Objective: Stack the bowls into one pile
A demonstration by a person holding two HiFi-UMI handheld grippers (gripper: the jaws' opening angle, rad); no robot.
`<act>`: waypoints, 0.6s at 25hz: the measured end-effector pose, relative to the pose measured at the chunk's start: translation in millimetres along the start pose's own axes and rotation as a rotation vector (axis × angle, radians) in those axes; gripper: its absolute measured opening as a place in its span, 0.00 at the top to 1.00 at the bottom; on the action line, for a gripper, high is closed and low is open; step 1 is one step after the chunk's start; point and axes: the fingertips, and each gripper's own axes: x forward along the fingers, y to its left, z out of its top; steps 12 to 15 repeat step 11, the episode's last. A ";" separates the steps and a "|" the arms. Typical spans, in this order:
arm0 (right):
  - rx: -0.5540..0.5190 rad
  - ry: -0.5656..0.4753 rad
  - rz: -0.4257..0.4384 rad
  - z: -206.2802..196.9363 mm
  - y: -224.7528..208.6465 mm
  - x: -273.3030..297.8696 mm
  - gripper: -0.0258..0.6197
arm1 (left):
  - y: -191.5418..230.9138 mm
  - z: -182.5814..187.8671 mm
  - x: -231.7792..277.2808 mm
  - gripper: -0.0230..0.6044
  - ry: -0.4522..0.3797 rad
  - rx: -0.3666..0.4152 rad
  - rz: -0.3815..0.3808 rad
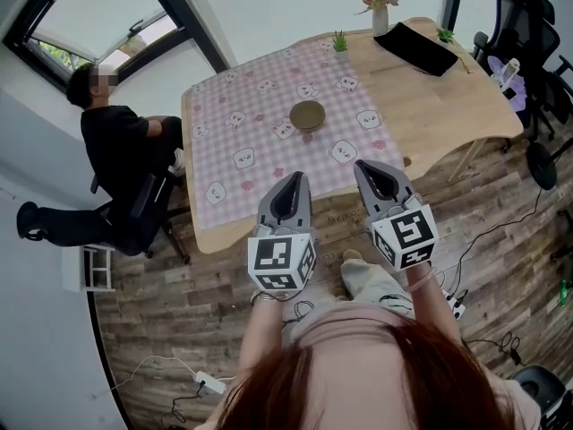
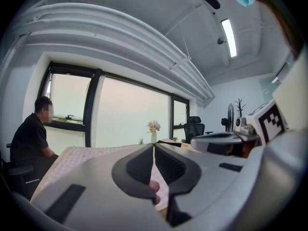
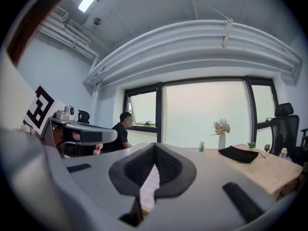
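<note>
Head view, looking steeply down: a single olive-brown round bowl (image 1: pixel 307 115) is sitting upright in the middle of a pink checked tablecloth (image 1: pixel 242 141) on a pale wooden table (image 1: pixel 457 106). Whether it is one bowl or several already nested, this angle is not showing, and no other bowl is appearing around it. On the near side of the bowl, well apart from it and about the table's near edge, the left gripper (image 1: pixel 296 179) and the right gripper (image 1: pixel 364 167) are hovering side by side and pointing towards it. Each has its jaws pressed together, and both gripper views are showing nothing pinched between them. By my reading the hands are waiting, not gripping. For a good reach, the jaws should be spreading before arriving at the bowl, then coming in low at the near rim and pinching one wall gently so nothing is sliding on the cloth. Beyond the bowl, a vase of flowers (image 1: pixel 380 7) and a black pad (image 1: pixel 416 47) are resting by the far edge; left of the bowl a person (image 1: pixel 116 150) is sitting
</note>
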 end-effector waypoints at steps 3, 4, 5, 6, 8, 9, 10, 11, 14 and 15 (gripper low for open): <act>0.003 0.003 -0.002 -1.5 -4.7 1.3 0.96 | -1.5 2.3 3.3 0.94 -0.005 0.007 -0.001; 0.004 0.003 -0.002 -1.7 -6.2 2.4 0.96 | -1.1 2.2 4.8 0.94 -0.003 0.009 -0.001; 0.004 0.003 -0.002 -1.8 -7.7 3.8 0.96 | -0.4 1.8 6.5 0.94 -0.001 0.008 0.000; 0.005 0.003 -0.002 -1.9 -9.1 5.1 0.96 | 0.6 1.2 8.3 0.94 0.001 0.005 0.002; 0.006 0.007 -0.001 -2.7 -12.0 7.5 0.96 | 2.3 0.2 12.0 0.94 0.003 -0.004 0.006; 0.007 0.008 -0.001 -3.1 -13.6 8.5 0.96 | 2.9 -0.2 13.9 0.94 0.003 -0.007 0.007; 0.009 0.010 0.000 -3.5 -15.1 9.4 0.96 | 3.5 -0.6 15.8 0.94 0.003 -0.009 0.009; 0.010 0.011 0.000 -3.8 -16.6 10.4 0.96 | 4.1 -0.9 17.8 0.94 0.004 -0.011 0.010; 0.010 0.011 0.000 -3.8 -16.6 10.4 0.96 | 4.1 -0.9 17.8 0.94 0.004 -0.011 0.010; 0.010 0.011 0.000 -3.8 -16.6 10.4 0.96 | 4.1 -0.9 17.8 0.94 0.004 -0.011 0.010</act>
